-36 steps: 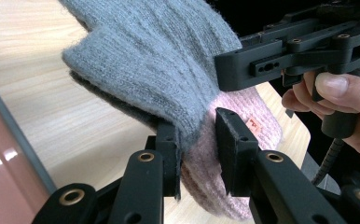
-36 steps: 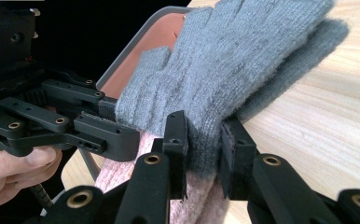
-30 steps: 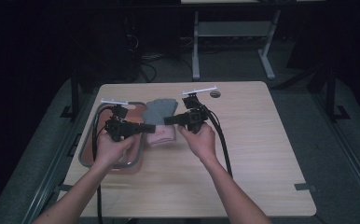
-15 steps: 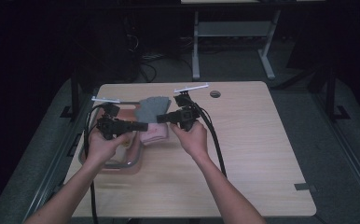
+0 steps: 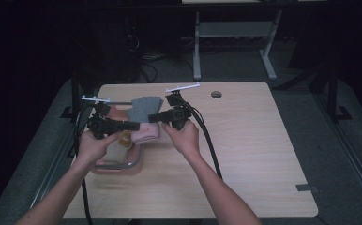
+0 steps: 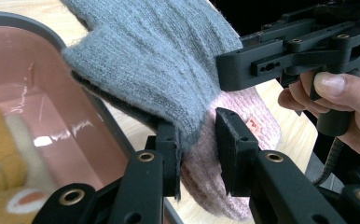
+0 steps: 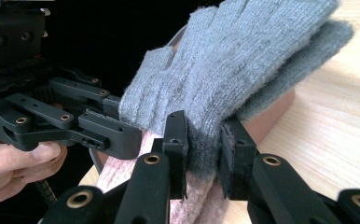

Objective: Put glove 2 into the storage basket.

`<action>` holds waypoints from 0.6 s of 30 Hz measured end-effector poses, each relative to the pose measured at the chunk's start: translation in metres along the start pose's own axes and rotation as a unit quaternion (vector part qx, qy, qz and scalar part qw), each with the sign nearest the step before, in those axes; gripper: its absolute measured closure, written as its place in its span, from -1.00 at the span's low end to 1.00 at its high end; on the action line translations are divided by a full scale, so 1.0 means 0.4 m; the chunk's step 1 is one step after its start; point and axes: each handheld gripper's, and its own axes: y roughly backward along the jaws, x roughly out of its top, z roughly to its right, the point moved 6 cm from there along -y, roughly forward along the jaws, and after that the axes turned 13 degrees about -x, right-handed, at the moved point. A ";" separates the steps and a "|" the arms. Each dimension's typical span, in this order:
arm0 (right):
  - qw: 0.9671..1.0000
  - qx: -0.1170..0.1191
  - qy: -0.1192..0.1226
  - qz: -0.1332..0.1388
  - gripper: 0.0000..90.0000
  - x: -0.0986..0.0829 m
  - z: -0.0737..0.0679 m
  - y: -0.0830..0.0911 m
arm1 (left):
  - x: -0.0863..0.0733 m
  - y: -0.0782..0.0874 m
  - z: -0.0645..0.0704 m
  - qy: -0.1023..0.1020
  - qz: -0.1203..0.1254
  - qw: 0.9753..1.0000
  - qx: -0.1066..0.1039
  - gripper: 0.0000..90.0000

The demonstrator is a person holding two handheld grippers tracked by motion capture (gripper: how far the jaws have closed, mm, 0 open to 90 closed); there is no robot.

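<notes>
While a yellow-and-white plush toy (image 6: pixel 1 186) lies inside the pink plastic tub with a grey rim (image 5: pixel 118 165) at the table's left, both grippers pinch a grey-and-pink knitted glove (image 5: pixel 144 117) over its far right edge: left gripper (image 6: pixel 194 154) and right gripper (image 7: pixel 204 149) clamp its cuff. Since a second ago, hands and glove have shifted left.

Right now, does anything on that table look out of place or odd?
Only mildly: the grey-and-pink knitted glove is held up between both grippers' fingers, draped over the rim of the pink tray rather than lying flat. A yellow plush toy sits inside the tray. Nothing looks spilled or damaged.
</notes>
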 end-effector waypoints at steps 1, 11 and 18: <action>1.000 0.000 0.001 0.000 0.66 0.002 -0.004 -0.002 | 0.000 0.005 -0.001 0.001 0.002 1.000 0.001 0.59; 1.000 0.014 0.009 -0.001 0.66 0.011 -0.043 -0.033 | -0.012 0.054 -0.012 0.002 0.007 1.000 0.006 0.58; 1.000 0.021 0.012 -0.004 0.66 0.013 -0.067 -0.058 | -0.024 0.083 -0.027 0.006 0.009 1.000 0.008 0.58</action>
